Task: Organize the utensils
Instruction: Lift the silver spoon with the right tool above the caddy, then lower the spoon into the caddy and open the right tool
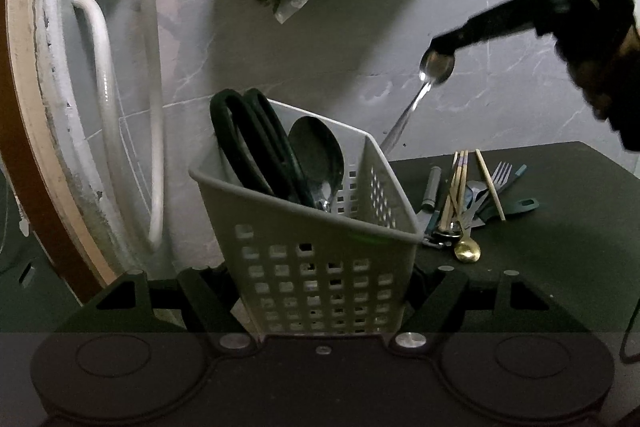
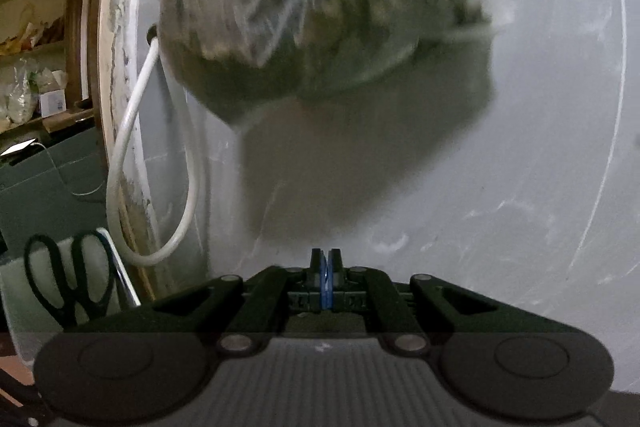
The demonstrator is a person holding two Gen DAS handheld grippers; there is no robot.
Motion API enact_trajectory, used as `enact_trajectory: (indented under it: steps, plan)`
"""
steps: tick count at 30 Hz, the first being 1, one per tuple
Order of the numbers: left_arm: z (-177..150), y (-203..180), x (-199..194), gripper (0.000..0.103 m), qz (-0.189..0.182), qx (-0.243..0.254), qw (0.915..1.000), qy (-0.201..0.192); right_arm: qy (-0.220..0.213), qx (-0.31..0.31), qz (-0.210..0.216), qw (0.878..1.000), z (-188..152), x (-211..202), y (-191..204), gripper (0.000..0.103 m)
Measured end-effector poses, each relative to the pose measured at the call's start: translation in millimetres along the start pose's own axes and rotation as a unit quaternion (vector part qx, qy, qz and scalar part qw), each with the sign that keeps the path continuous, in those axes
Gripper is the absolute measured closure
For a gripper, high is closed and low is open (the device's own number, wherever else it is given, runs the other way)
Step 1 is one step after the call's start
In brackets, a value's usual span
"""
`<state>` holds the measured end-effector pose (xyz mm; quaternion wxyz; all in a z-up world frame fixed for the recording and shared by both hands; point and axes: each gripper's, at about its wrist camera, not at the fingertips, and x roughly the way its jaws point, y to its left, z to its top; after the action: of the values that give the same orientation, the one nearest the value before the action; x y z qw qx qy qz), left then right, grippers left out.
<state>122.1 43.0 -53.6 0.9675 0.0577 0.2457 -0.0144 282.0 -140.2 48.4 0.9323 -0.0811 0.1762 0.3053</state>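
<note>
While the left tongs point(image 1: 320, 291) clamp the grey perforated plastic caddy point(image 1: 316, 247) tilted on the dark surface point(image 1: 560, 247), the right tongs point(image 1: 444, 47) pinch the silver spoon point(image 1: 420, 95) by its bowl, handle slanting down-left behind the caddy's far rim.

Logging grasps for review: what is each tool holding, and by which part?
Right tool pinches a silver spoon by its bowel end, handle hanging down. Left tool grips the gray utensil basket by its lower walls.

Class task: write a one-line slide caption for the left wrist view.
Left claw grips the utensil basket; right claw holds a spoon above.
</note>
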Motion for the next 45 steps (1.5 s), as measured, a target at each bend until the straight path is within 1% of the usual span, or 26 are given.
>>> enact_trajectory:
  steps: [5,13,18,24,29,36,41,45]
  plan:
    - [-1,2,1,0.025,-0.007,0.0,1.0,-0.006,-0.027,-0.018,-0.012,0.999,19,-30,10,0.102]
    - [-3,6,1,0.025,-0.013,0.001,0.9998,-0.012,-0.085,-0.049,-0.011,0.995,45,-82,38,0.102]
    - [-4,7,0,0.025,-0.016,0.001,0.9998,-0.015,-0.097,-0.082,0.0,0.992,56,-93,57,0.102]
    - [-4,8,0,0.025,-0.018,0.003,0.9997,-0.016,-0.083,-0.123,0.021,0.989,53,-79,85,0.102]
    - [-4,8,-1,0.025,-0.019,0.003,0.9997,-0.017,-0.058,-0.155,0.04,0.985,42,-66,105,0.102]
    - [-4,8,-1,0.025,-0.018,0.004,0.9997,-0.017,-0.029,-0.214,0.045,0.975,30,-55,127,0.102]
    - [-4,8,-1,0.025,-0.018,0.004,0.9997,-0.016,-0.018,-0.241,0.049,0.969,24,-50,138,0.102]
    - [-4,8,-1,0.025,-0.018,0.003,0.9997,-0.016,-0.007,-0.242,0.055,0.969,22,-43,141,0.102]
